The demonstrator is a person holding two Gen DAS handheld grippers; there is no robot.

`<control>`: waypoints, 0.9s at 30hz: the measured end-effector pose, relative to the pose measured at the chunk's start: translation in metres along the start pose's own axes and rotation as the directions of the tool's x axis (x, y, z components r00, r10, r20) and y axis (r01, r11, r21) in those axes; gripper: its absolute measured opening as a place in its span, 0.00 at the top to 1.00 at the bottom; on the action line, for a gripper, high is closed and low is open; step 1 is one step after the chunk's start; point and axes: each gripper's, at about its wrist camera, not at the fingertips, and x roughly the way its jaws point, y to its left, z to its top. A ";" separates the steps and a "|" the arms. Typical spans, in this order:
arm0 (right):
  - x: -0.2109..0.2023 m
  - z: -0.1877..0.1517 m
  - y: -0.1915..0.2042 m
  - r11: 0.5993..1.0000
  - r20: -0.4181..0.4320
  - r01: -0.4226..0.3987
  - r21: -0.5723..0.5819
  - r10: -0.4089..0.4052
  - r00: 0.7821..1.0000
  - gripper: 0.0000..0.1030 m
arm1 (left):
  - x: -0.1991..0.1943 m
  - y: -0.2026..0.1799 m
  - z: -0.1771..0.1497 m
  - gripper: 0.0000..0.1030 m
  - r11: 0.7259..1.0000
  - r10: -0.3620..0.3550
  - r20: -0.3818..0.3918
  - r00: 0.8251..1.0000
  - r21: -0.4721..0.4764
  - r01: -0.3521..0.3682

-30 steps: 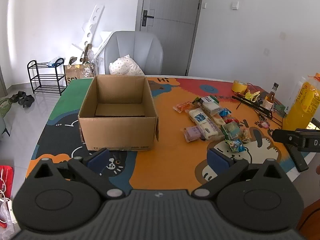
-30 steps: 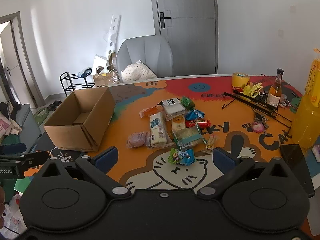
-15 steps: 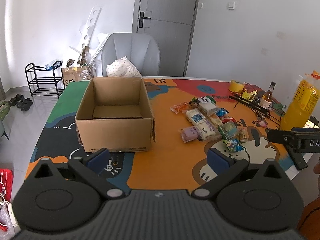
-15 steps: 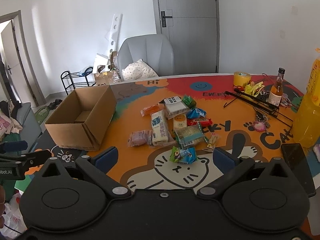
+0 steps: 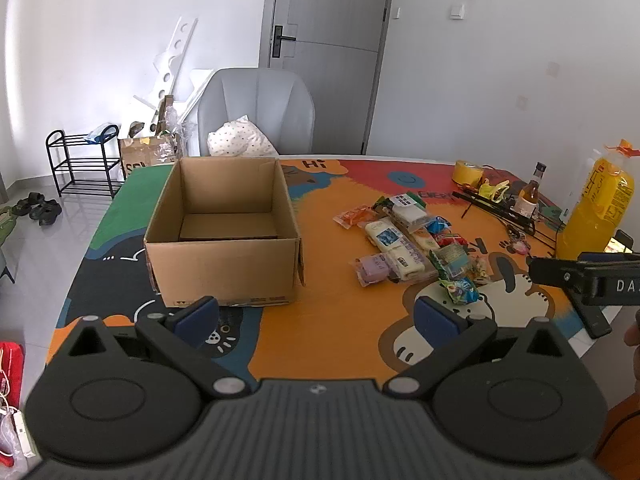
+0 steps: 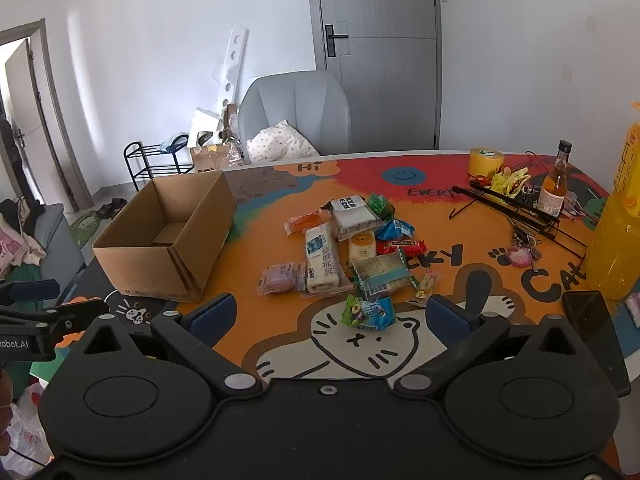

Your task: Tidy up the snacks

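An open, empty cardboard box stands on the left of the colourful table mat; it also shows in the right wrist view. A pile of wrapped snacks lies to its right, also in the right wrist view, with a blue-green packet nearest. My left gripper is open and empty, above the table's near edge in front of the box. My right gripper is open and empty, just short of the blue-green packet.
A big yellow bottle, a small glass bottle, a yellow tape roll, a black wire rack, keys and a phone sit at the table's right. A grey chair stands behind the table.
Both grippers have pulled back and risen slightly, so the table looks a little farther. Nothing on the table has moved. Both stay open.
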 end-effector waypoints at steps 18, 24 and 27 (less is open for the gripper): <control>-0.004 0.000 0.002 1.000 0.013 0.003 -0.009 -0.003 1.000 0.00 | -0.001 0.003 -0.001 0.00 1.000 -0.011 0.004 1.000 -0.001 0.011; 0.000 -0.001 0.001 1.000 0.006 0.003 -0.012 -0.003 1.000 0.00 | -0.001 0.003 -0.002 0.00 1.000 -0.015 0.004 1.000 0.000 0.015; 0.004 -0.003 -0.001 1.000 0.001 0.008 -0.010 -0.008 1.000 0.00 | 0.000 0.003 -0.002 0.00 1.000 -0.026 0.009 1.000 -0.011 0.026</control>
